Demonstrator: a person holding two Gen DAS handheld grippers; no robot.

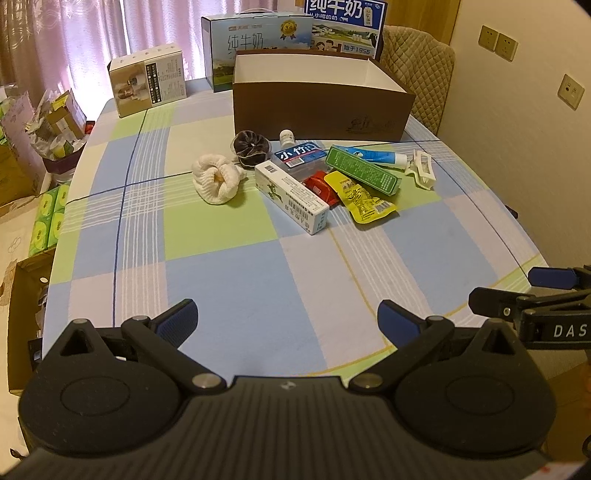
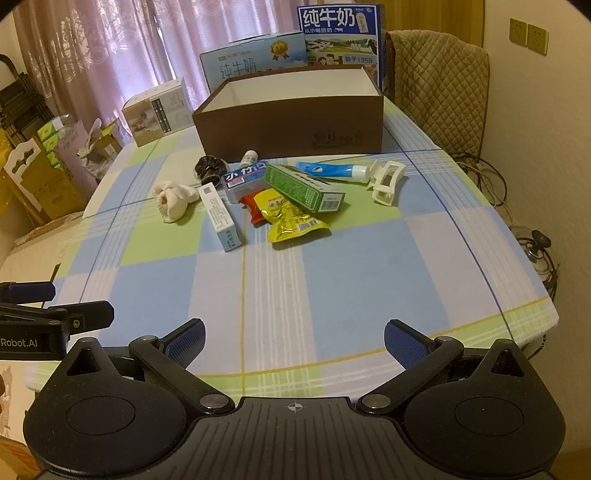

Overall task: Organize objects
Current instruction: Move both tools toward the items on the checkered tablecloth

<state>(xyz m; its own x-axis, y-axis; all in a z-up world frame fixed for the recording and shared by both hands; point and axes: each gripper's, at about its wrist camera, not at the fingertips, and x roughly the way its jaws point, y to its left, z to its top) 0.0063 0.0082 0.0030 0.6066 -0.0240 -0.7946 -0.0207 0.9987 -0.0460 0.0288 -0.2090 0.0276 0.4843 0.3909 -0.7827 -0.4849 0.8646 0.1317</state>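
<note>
A pile of small items lies mid-table before an open brown box [image 1: 321,110] [image 2: 291,122]: white rolled socks [image 1: 218,179] [image 2: 173,199], a dark scrunchie [image 1: 251,146] [image 2: 208,168], a white carton [image 1: 291,195] [image 2: 219,218], a green carton [image 1: 364,170] [image 2: 304,186], a yellow snack packet [image 1: 362,199] [image 2: 291,221], a blue tube [image 1: 373,155] [image 2: 332,170] and a white hair claw [image 1: 421,168] [image 2: 386,181]. My left gripper [image 1: 288,319] and right gripper [image 2: 293,339] hover open over the near tablecloth, nothing between their fingers.
Milk cartons [image 1: 258,44] [image 2: 340,33] and a small printed box [image 1: 149,83] [image 2: 159,109] stand behind and left of the brown box. A quilted chair [image 2: 439,85] is at the far right. Cardboard boxes [image 1: 22,321] crowd the floor to the left; cables [image 2: 532,240] lie right.
</note>
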